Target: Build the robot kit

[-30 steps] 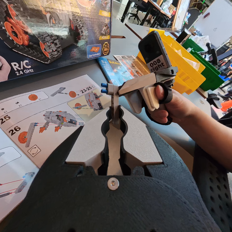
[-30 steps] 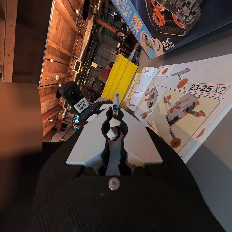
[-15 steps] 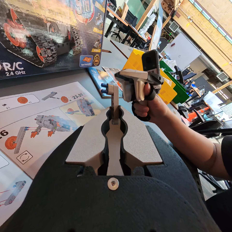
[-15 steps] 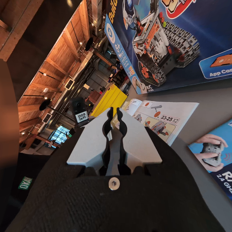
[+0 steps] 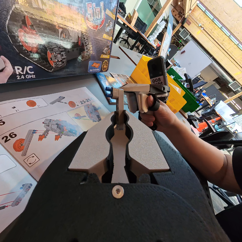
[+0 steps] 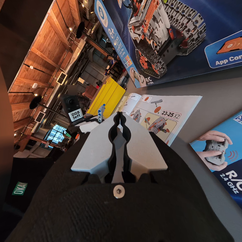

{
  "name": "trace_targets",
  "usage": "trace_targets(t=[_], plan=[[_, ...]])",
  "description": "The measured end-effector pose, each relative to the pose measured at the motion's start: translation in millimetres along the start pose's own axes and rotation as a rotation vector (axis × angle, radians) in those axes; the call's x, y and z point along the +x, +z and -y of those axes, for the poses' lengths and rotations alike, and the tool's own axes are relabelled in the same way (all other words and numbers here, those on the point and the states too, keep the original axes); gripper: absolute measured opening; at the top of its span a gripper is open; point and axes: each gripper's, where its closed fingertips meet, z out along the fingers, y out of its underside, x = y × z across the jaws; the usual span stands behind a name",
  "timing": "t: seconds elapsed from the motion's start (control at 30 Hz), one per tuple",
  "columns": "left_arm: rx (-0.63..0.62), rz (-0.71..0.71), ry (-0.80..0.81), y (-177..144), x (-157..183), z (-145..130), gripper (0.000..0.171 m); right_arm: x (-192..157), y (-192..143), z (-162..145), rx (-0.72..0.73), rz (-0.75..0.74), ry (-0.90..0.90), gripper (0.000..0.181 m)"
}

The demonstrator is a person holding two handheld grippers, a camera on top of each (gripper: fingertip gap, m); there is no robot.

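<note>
My left gripper (image 5: 119, 115) was clamped on the lower end of a grey holed building beam (image 5: 120, 104). The beam stood upright from the fingertips, with two blue pins (image 5: 108, 91) poking out of its top end toward 9 o'clock. In my judgement, a narrow beam pinched by one end twists easily. So I wanted a firm squeeze, a steady wrist and only light pushes against the top.

At 1 o'clock my right hand (image 5: 157, 117) held the right gripper (image 6: 119, 113). Its fingertips were pressed together on nothing. In its own view the beam sat just beside them at 10 o'clock, apart from them. From the left view I could not tell whether the tips brushed the beam's top.

Below, at 9 o'clock, the instruction booklet (image 5: 52, 117) lay open on the grey table (image 5: 65, 83). The big toy vehicle box (image 5: 52, 39) stood at 11 o'clock. A blue leaflet (image 5: 104, 81) lay at 12, and a yellow bin (image 5: 141, 73) and a green bin (image 5: 189, 99) sat at 2 o'clock.

A second earlier the right fingers had been closed around the beam's upper end. Half a second earlier they had let go and swung well away toward the box. Now they had come back beside the beam, empty, while my left grip had not changed.
</note>
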Motion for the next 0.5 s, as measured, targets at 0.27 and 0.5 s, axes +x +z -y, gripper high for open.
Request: trace_targets(t=[0.27, 0.5], plan=[[0.005, 0.028, -0.012, -0.9, -5.7, 0.0, 0.007, 3.6, -1.4, 0.9, 0.004, -0.017, 0.0, 0.0], [0.013, 0.042, -0.029, -2.9, -10.0, 1.3, 0.008, 7.4, -2.4, 1.8, 0.01, -0.029, 0.005, 0.0]])
